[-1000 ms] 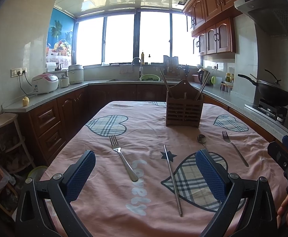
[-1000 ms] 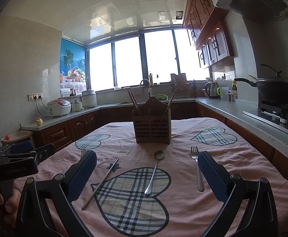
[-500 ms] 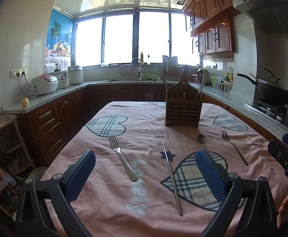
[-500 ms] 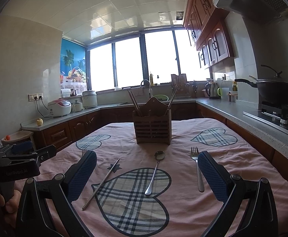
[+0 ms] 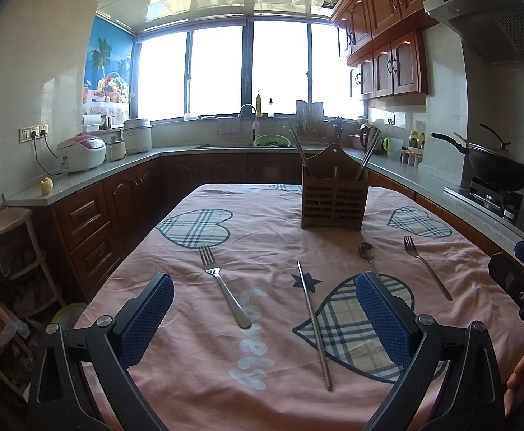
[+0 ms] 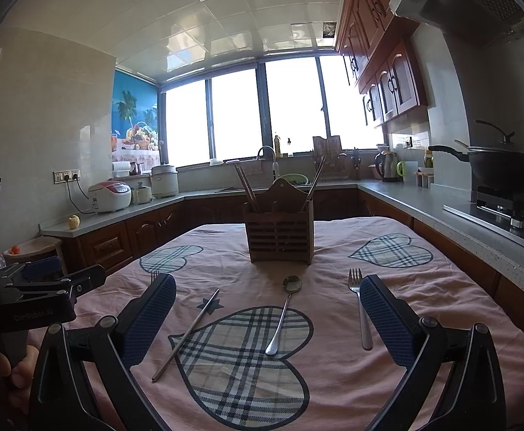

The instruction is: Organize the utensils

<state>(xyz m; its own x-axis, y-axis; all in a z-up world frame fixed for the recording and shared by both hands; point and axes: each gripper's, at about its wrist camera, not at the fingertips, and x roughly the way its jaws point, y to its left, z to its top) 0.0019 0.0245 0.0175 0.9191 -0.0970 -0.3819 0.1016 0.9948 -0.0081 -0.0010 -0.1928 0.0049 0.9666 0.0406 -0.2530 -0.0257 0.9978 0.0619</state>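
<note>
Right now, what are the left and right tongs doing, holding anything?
Left tongs: open, holding nothing, above the tablecloth.
Right tongs: open, holding nothing.

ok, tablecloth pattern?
Pink tablecloth with blue-and-white plaid hearts and a small dark star; clearest in the right wrist view.

Lying loose on the pink tablecloth (image 5: 190, 359) are two forks, one on the left (image 5: 224, 287) and one on the right (image 5: 427, 267), one spoon (image 6: 284, 314) and one metal chopstick (image 5: 314, 323). One wooden utensil holder (image 5: 333, 201) is standing behind them, holding at least three sticks.
</note>
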